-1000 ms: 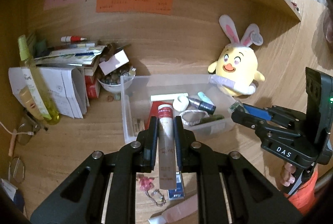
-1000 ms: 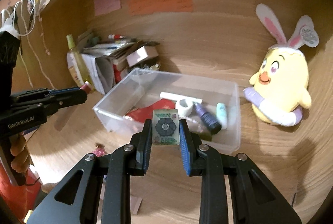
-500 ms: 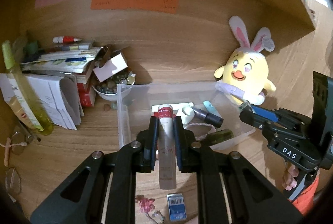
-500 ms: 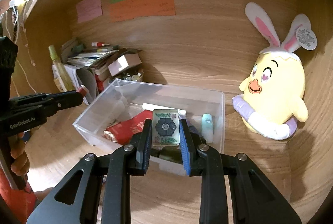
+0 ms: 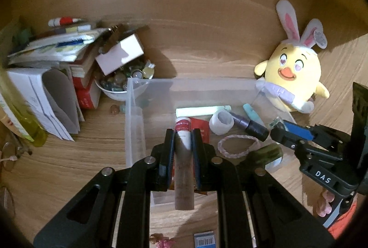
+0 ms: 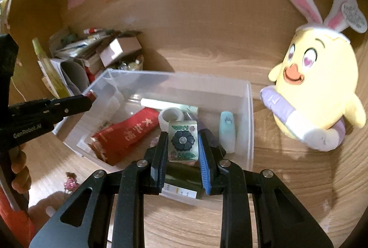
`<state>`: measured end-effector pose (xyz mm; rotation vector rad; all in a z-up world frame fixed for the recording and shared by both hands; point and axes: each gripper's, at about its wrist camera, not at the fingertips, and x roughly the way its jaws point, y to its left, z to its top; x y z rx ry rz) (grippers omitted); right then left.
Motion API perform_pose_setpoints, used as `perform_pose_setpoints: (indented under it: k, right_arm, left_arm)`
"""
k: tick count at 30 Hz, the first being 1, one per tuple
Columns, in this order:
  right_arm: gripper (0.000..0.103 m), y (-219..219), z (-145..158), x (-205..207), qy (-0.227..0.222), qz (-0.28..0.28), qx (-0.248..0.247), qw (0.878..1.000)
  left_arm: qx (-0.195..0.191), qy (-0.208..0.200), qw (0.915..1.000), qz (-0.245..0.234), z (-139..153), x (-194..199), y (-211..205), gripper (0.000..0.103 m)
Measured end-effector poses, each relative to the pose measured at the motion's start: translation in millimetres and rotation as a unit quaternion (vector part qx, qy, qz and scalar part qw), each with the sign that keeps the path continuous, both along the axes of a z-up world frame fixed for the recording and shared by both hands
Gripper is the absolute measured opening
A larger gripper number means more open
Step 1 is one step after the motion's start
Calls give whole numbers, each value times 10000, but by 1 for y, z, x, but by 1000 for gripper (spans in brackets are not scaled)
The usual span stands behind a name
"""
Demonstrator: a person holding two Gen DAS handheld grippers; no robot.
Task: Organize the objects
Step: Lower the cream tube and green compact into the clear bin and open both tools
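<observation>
Left wrist view looks down over the clear plastic storage bin (image 5: 134, 123) on the wooden counter (image 5: 69, 156), with the left tongs (image 5: 183, 146) clamped on a long brownish tube with a white and red end (image 5: 183, 169). The tube runs lengthwise between the two fingers, its red-labelled end poking forward over the bin's inside, its dark end hanging back past the near wall. To do the drop well, I would carry the tube further in so that its whole length clears the near wall, lower it toward the bare floor left of the red flat packet (image 6: 128, 132), then part the fingers only when it is low, so it does not bounce onto the pink braided hair tie (image 5: 238, 146) or the white tape roll (image 5: 221, 121).

Right wrist view shows the right tongs (image 6: 183, 144) gripping a small pale green tile with a dark flower pattern (image 6: 183, 140), held upright and square between the blue-padded fingers, above the bin's near right part. Beneath it lie a dark green bottle (image 6: 181, 179) and, just to the right, a pale turquoise capsule-shaped case (image 6: 227, 132). It should be released low too, in a gap, since the two tongs are near each other and could collide.
</observation>
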<state>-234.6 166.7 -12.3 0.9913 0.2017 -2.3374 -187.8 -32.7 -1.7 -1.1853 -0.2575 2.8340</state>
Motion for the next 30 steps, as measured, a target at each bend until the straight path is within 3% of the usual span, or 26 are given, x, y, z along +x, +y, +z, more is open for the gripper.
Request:
perform_pose_setpoints:
  k: [13,15,21,26,30]
  right_arm:
    - [23,-10,-12,-4,-89,81,165,9998]
    - [27,-10,-10,-2,-82,87,165,9998]
    - [50,-6,3,9,84,85,17,9999]
    - [59,-5,16,24,332,97,-18,9994]
    - [63,-7,24,36,460,149,9,9988]
  left_arm:
    - [-49,-273,9993,-248,-16,-8,14,15]
    - [-24,-260,9993,-265,-14,-6,14,15]
    - [-121,-41,9996,-267,-1,10,17,35]
    - [-260,153,9993,-234,11,28,19,55]
    - [-287,271,9990,-208,20,43,18,61]
